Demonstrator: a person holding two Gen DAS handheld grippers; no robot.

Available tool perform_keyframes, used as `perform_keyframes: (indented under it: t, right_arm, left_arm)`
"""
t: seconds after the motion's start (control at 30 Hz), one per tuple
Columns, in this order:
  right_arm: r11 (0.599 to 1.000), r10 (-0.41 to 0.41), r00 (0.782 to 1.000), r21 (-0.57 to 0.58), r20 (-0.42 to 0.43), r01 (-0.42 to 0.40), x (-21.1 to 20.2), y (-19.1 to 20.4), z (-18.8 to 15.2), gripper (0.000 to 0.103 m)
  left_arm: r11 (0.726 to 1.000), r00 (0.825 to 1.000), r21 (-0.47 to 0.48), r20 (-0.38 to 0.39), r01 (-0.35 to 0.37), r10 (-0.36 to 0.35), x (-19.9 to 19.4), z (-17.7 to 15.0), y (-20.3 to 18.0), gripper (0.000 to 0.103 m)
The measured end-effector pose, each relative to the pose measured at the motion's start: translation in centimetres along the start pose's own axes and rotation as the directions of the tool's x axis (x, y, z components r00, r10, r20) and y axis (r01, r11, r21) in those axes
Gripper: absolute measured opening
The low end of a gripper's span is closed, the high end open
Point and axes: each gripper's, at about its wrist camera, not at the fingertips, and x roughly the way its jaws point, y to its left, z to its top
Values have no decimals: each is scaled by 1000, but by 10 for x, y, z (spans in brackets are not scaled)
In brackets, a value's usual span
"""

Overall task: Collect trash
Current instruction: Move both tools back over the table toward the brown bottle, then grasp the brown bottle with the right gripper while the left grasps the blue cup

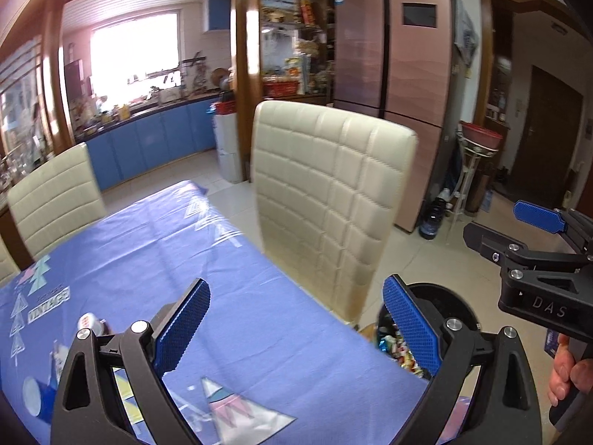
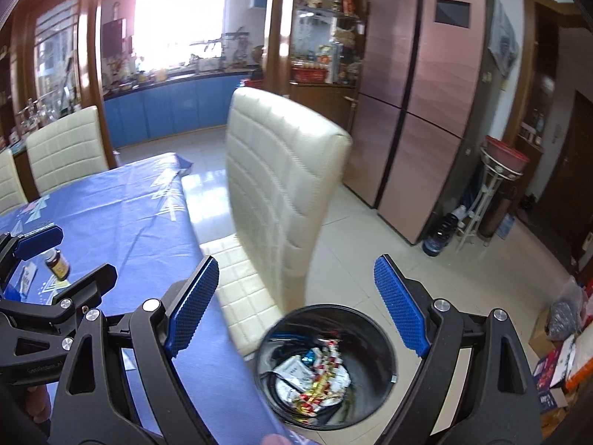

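Right gripper [image 2: 296, 304] with jaws spread wide and empty above a black trash bin [image 2: 378, 337] holding wrappers [image 2: 318, 374], left gripper [image 1: 296, 326] likewise apart over the blue tablecloth [image 1: 148, 244], cream chair [image 2: 274, 185] beside the bin.

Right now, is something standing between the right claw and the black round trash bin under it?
Nothing visible does. The right claw is open and empty, and the black round trash bin lies directly below it with its mouth uncovered. The cream quilted chair stands behind the bin, not in the path.
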Motion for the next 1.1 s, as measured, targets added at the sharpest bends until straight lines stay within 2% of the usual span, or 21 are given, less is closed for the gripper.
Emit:
perform_keyframes:
  t: [0.17,0.37,0.6,0.7,0.8,0.93,1.1]
  right_arm:
    - [992,103,995,-74,-8,-103,9,56,5,85]
    - [958,232,972,-167,-25,-233,15,127,8,85]
    - [900,352,933,-248,-73,-359,18,208,1,85]
    - [874,387,917,-277,-99,-399,20,239,-5,85]
    - [852,413,902,-297,-125,-432,23,267,-9,85]
    - [829,435,888,-319,-149,-460,26,296,-15,85]
    - [815,439,879,-329,-186,-476,36,326,-23,85]
  left_arm:
    - [991,994,-81,-29,-103,101,-10,-16,50,92]
    - [956,971,-174,-65,-237,229,-28,-39,110,92]
    - [887,924,-259,-137,-382,357,-51,-76,179,92]
    - [850,895,-279,-167,-446,415,-60,-94,209,92]
    - [813,869,-308,-206,-494,449,-66,-111,238,92]
    - [782,847,-328,-242,-531,473,-69,-129,269,92]
    - [767,834,-332,-277,-549,477,-66,-145,295,92]
